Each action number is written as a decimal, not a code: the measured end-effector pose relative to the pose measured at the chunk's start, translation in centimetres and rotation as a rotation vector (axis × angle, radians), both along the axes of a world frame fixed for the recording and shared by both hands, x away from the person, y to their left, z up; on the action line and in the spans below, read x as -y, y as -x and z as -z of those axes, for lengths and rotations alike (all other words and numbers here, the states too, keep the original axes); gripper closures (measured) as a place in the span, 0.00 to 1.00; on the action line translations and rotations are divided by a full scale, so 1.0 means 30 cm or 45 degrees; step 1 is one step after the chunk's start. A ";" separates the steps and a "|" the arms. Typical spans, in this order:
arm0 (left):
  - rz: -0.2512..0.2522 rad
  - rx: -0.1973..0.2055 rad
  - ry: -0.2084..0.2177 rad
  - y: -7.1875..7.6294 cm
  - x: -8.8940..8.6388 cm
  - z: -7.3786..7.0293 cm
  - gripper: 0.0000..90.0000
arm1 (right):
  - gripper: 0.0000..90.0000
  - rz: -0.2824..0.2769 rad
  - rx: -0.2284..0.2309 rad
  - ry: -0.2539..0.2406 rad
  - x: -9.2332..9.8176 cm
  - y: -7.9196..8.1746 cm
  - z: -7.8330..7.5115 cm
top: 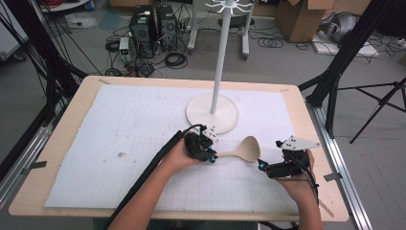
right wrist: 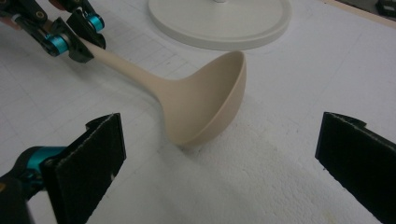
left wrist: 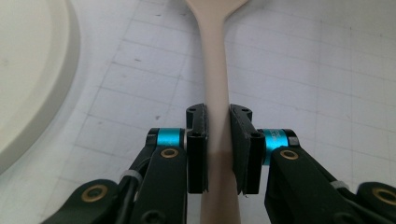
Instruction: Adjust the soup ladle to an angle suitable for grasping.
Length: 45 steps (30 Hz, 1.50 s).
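1. High view: the beige ladle (top: pixel 243 150) lies on the white mat (top: pixel 105 143) on the table (top: pixel 72 103), at about 5 o'clock from the stand's round base (top: pixel 212 114). The left tongs (top: pixel 211 156) have its handle; the right tongs (top: pixel 261 166) sit just off the bowl at 4 o'clock.
2. Left gripper view: left tongs (left wrist: pixel 217 149) are clamped tight on the ladle handle (left wrist: pixel 214 70), which runs up to 12 o'clock.
3. Right gripper view: right tongs (right wrist: pixel 224 163) gape wide with nothing in them, the ladle bowl (right wrist: pixel 210 105) resting on the mat just ahead.
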<state>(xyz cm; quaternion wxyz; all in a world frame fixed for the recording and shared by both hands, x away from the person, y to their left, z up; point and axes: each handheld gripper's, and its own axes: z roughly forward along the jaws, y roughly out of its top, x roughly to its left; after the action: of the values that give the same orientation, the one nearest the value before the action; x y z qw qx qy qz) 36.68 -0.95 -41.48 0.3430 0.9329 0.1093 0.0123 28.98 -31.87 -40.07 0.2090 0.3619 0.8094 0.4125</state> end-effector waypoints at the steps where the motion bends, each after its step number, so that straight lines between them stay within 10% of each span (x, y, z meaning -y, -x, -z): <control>1: 0.001 0.000 0.005 -0.002 0.006 0.004 0.86 | 0.00 0.000 0.002 0.000 0.000 0.000 0.000; 15: 0.017 -0.064 0.008 -0.015 0.014 0.043 0.85 | 0.00 -0.002 0.001 -0.002 0.000 0.001 -0.001; 23: -0.055 -0.063 -0.020 -0.016 -0.017 0.022 0.47 | 0.00 -0.012 0.004 0.001 -0.003 0.001 0.000; 45: -0.309 0.057 0.263 0.028 -0.424 -0.151 0.14 | 0.00 -0.022 -0.003 0.012 -0.009 0.001 0.002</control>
<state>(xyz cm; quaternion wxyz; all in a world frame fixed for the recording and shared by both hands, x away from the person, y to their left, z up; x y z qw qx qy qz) 35.83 11.76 -36.96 0.4354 0.8721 0.2142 0.0633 28.96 -31.59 -40.13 0.2062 0.3545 0.8146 0.4102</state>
